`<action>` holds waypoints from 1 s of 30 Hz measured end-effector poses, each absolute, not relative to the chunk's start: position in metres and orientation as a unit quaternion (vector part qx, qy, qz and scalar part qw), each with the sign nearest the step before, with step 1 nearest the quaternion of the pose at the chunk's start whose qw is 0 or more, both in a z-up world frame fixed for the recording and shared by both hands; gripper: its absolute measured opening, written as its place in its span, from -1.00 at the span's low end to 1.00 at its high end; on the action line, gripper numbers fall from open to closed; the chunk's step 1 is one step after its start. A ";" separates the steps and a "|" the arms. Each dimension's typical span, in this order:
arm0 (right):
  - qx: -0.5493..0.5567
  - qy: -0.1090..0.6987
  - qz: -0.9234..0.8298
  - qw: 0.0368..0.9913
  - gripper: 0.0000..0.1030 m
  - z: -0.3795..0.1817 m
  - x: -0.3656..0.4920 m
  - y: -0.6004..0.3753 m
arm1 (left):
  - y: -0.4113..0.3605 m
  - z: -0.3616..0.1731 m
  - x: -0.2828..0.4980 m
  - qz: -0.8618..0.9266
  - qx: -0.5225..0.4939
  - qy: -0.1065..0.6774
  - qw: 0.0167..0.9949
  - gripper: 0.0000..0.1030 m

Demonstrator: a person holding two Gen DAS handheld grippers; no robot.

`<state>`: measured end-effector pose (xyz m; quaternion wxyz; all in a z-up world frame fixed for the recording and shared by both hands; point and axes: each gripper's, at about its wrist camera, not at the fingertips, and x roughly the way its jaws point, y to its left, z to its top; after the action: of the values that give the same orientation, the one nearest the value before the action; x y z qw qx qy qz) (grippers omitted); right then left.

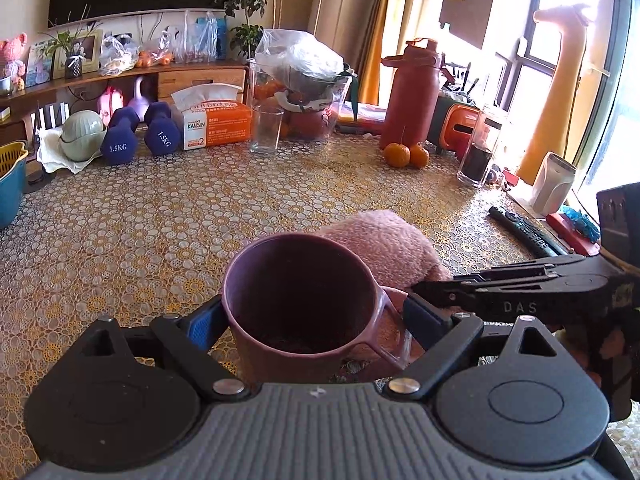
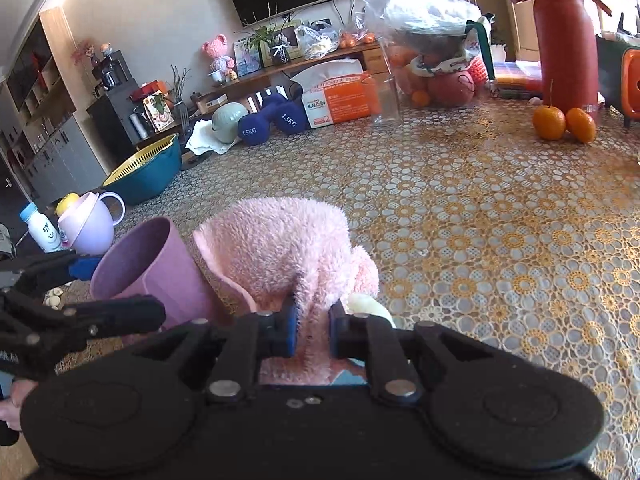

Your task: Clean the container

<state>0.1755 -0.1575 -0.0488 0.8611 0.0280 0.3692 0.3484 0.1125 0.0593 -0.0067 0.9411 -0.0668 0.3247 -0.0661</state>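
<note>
Jaws first: your right gripper (image 2: 313,330) is clenched on a fluffy pink fleece cloth (image 2: 286,248), a pinch of pile squeezed between its blue pads. Your left gripper (image 1: 308,322) grasps the mauve plastic mug (image 1: 302,300) across its body, one pad on the wall, the other by the angular handle, and the mug looks tilted with its mouth towards your left camera. From the right jaws the mug lies just to the left of the cloth, touching or nearly touching it, so the bunched cloth has to travel left and into that open mouth. I judge wiping has not begun. The mug's base is hidden by the gripper body, and its dark interior is too shadowed to show dirt. Below lies the lace-patterned tablecloth (image 2: 500,220).
</note>
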 end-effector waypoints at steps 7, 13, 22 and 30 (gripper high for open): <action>0.080 0.367 0.340 0.862 -0.70 -0.056 0.164 -0.177 | 0.044 0.000 0.117 -0.033 -0.039 0.336 0.941 0.82; 0.105 0.363 0.336 0.863 -0.70 -0.058 0.161 -0.184 | 0.025 0.000 0.124 0.024 -0.027 0.350 0.936 0.91; 0.104 0.358 0.341 0.863 -0.70 -0.059 0.151 -0.189 | 0.021 -0.004 0.127 0.050 -0.024 0.335 0.941 0.80; 0.098 0.348 0.356 0.861 -0.70 -0.040 0.163 -0.187 | 0.026 -0.004 0.112 -0.055 0.027 0.309 0.949 0.65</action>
<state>0.1628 -0.1870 -0.0400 0.8615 0.0977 0.3485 0.3562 0.1125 0.0256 -0.0037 0.9490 0.0274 0.3093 -0.0548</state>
